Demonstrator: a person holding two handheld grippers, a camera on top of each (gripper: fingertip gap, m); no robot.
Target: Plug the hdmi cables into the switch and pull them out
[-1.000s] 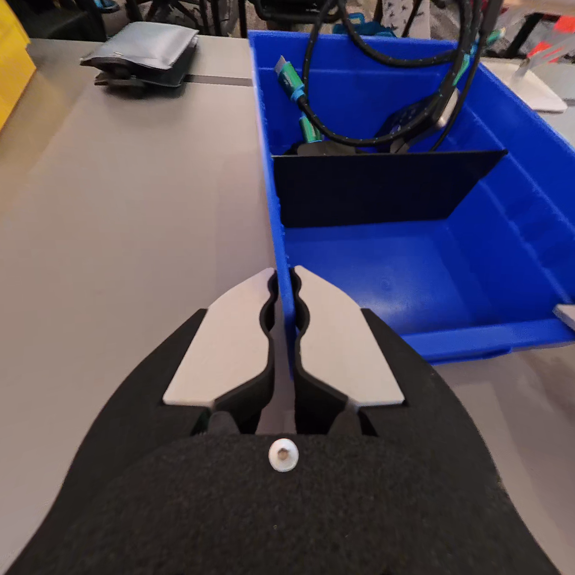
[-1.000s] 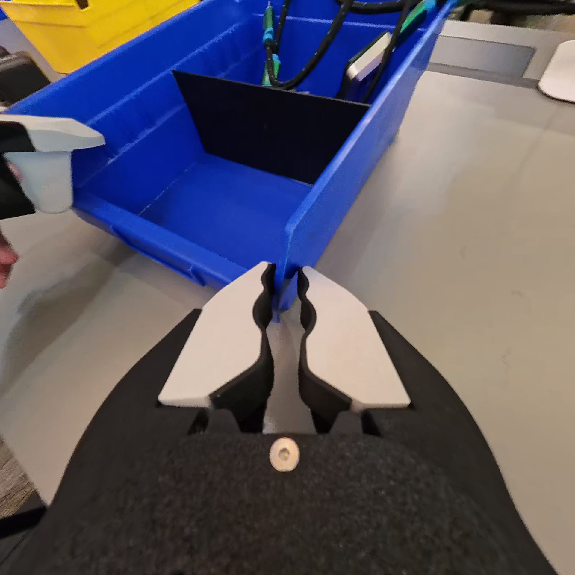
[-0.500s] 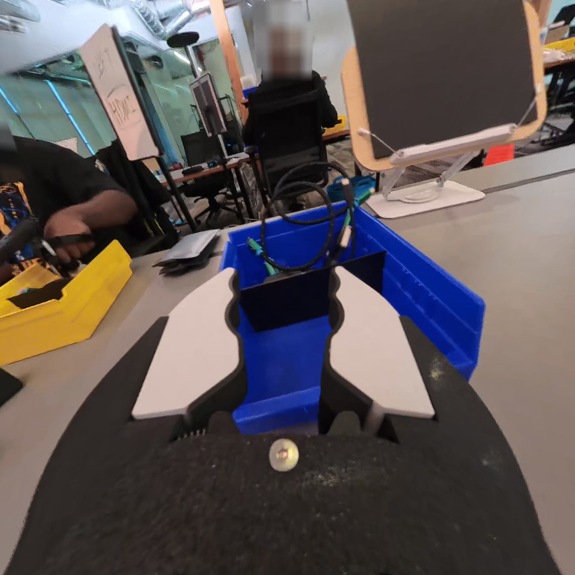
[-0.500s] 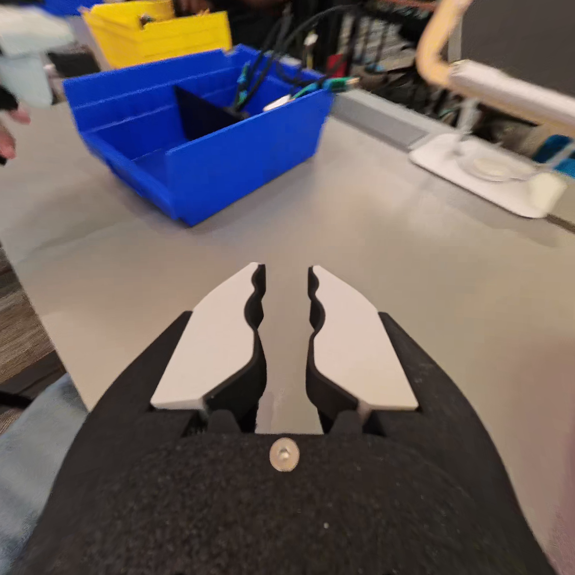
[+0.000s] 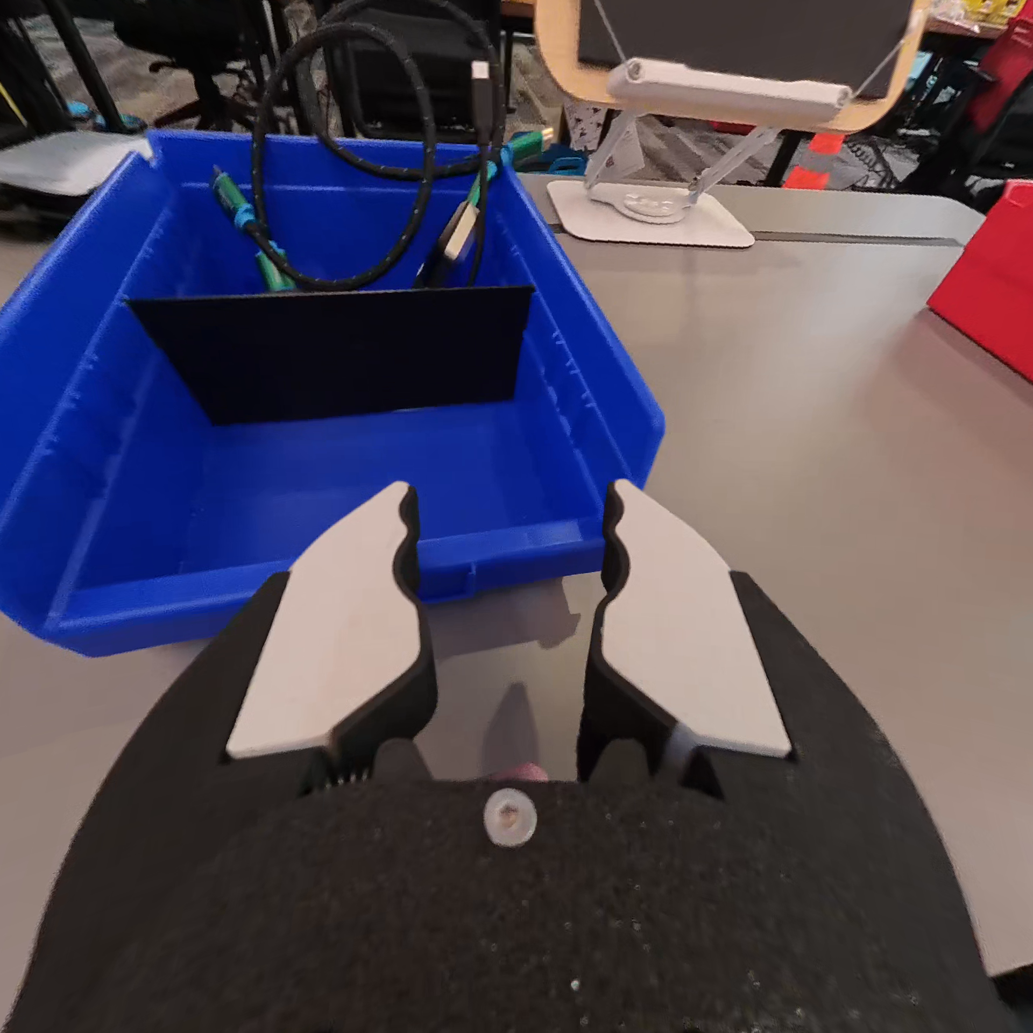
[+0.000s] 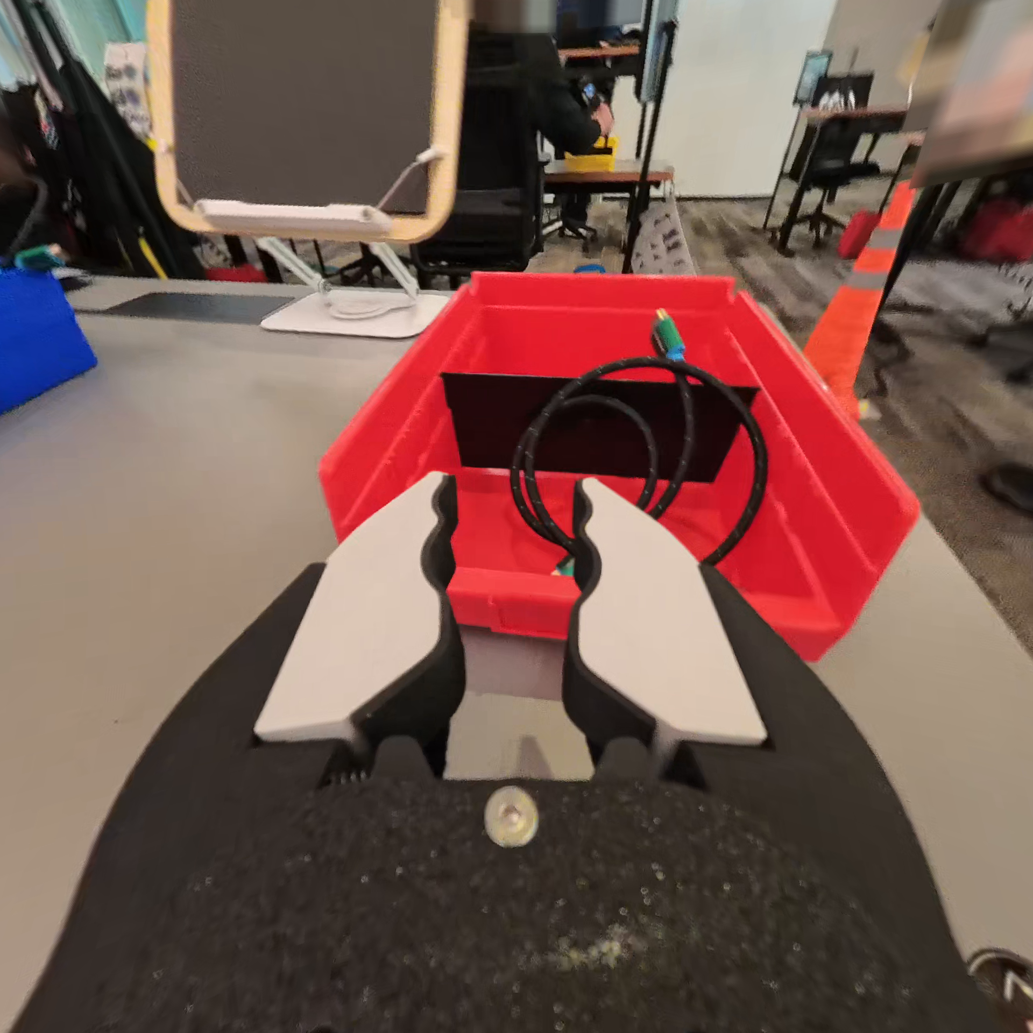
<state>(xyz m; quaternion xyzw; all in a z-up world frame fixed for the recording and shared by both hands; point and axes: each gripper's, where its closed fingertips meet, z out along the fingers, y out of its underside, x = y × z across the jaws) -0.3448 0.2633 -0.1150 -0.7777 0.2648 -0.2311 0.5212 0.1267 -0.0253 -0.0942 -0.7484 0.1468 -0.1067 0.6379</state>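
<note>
a coiled black braided hdmi cable with green plugs (image 6: 643,447) lies in the front compartment of the red plastic bin (image 6: 838,503), just ahead of the right gripper (image 6: 511,503), which is partly open and empty. more black braided cables (image 5: 346,184) and what seems to be the grey slab-shaped switch (image 5: 455,235) sit behind the black divider (image 5: 335,346) of the blue plastic bin (image 5: 84,447), beyond the left gripper (image 5: 508,514), wide open and empty. a plug housing, not the braid, is best gripped squarely.
</note>
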